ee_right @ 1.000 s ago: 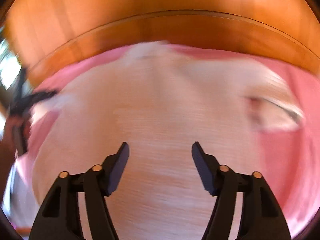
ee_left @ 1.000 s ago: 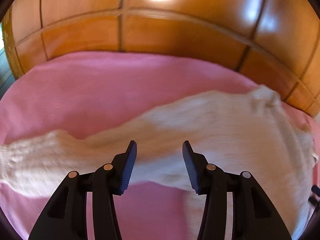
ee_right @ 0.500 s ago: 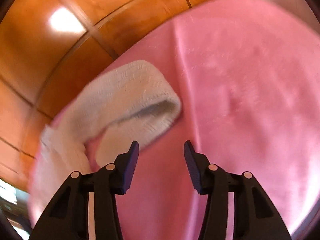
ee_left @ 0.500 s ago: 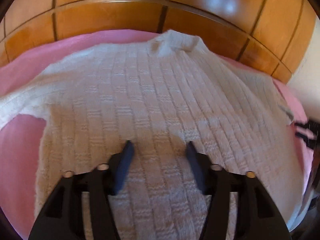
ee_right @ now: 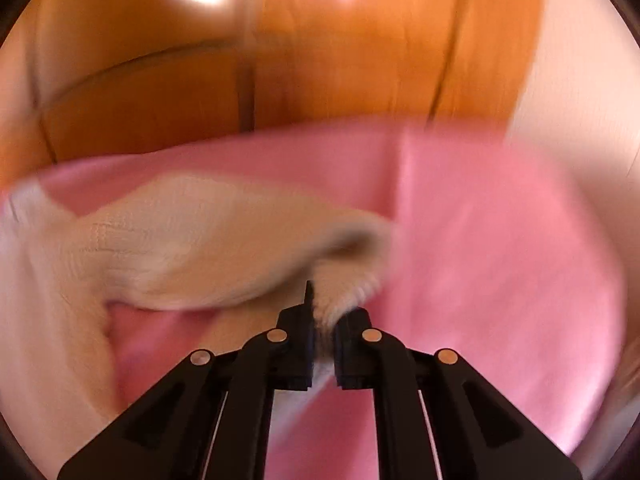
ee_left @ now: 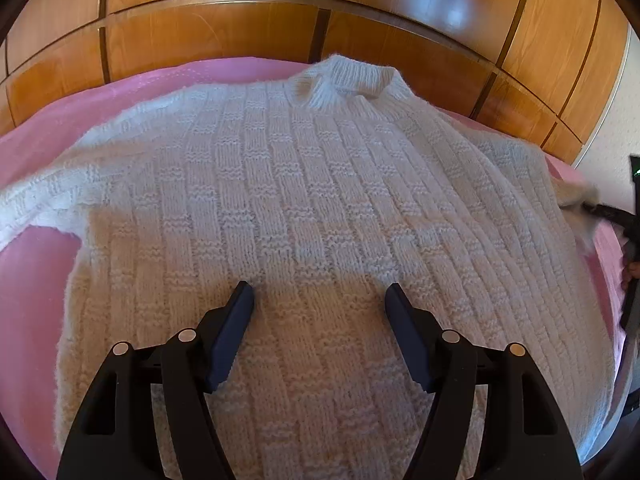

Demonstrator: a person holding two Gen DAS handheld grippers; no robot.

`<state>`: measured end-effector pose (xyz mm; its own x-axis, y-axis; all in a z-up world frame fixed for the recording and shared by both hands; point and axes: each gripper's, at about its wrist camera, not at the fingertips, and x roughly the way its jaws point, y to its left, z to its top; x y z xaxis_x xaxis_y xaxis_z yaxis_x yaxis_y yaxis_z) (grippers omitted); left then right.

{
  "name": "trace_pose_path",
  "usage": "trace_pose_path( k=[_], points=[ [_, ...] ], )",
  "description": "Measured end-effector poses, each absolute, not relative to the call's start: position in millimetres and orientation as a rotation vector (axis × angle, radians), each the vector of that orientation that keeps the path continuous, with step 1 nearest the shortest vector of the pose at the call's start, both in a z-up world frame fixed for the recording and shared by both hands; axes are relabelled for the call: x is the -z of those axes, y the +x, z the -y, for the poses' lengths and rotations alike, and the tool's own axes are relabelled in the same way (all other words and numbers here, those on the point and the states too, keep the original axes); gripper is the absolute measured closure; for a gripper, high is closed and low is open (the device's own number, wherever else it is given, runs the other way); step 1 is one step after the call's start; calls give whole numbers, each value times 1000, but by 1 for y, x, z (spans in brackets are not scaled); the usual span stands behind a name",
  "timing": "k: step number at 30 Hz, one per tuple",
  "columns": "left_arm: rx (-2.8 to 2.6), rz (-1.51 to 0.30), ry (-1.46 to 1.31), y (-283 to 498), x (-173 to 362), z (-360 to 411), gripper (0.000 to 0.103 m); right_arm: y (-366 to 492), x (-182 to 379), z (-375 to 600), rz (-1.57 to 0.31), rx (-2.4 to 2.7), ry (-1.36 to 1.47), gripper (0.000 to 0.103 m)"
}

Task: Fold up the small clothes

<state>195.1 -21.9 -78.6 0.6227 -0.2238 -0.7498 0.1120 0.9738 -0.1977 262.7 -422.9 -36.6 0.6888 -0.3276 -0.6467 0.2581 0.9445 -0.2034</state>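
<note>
A cream knitted sweater [ee_left: 320,200] lies spread flat on the pink bed cover [ee_left: 36,280], its collar [ee_left: 348,80] toward the wooden headboard. My left gripper [ee_left: 320,300] is open and empty, hovering over the sweater's lower body. In the right wrist view, my right gripper [ee_right: 322,316] is shut on the cuff of the sweater's sleeve [ee_right: 224,248], which stretches to the left over the pink cover [ee_right: 500,260]. The right gripper also shows as a dark shape at the right edge of the left wrist view [ee_left: 616,216], at the sleeve end.
A glossy wooden panelled headboard [ee_left: 240,32] runs along the far side of the bed. A pale wall [ee_left: 616,128] stands at the right. The right wrist view is blurred by motion.
My right gripper has closed on the sleeve cuff, which it was open beside half a second ago. My left gripper has swung from the left sleeve to over the sweater body and stays open.
</note>
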Motion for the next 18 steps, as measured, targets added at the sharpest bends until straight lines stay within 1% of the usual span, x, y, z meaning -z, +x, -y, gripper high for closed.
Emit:
trace_pose_path(
  k=[1, 2, 4, 6, 8, 9, 10, 11, 12, 13, 16, 18],
  points=[
    [200, -877, -140, 195, 79, 22, 33, 257, 24, 419, -696, 358, -218, 97],
    [201, -876, -141, 194, 79, 22, 33, 247, 11, 412, -623, 411, -398, 97],
    [202, -874, -145, 194, 79, 21, 33, 232, 3, 407, -546, 468, -616, 97],
    [205, -873, -152, 193, 79, 20, 33, 219, 17, 408, -496, 555, -864, 97],
    [206, -871, -157, 193, 78, 19, 33, 214, 47, 421, -532, 595, -1013, 96],
    [206, -871, -158, 193, 78, 19, 33, 211, 64, 430, -564, 611, -1060, 92],
    [206, -871, -159, 192, 78, 19, 33, 209, 77, 437, -587, 627, -1091, 73],
    [206, -871, -159, 192, 79, 19, 33, 205, 98, 450, -636, 665, -1138, 44],
    [205, -871, -159, 192, 79, 20, 33, 200, 110, 459, -673, 687, -1148, 37],
    [205, -871, -159, 193, 79, 20, 33, 190, 121, 469, -735, 687, -1118, 38],
    [206, -870, -160, 192, 79, 20, 32, 164, 125, 480, -798, 687, -1013, 38],
    [213, -871, -160, 192, 80, 20, 30, 142, 114, 488, -858, 669, -841, 37]
  ],
)
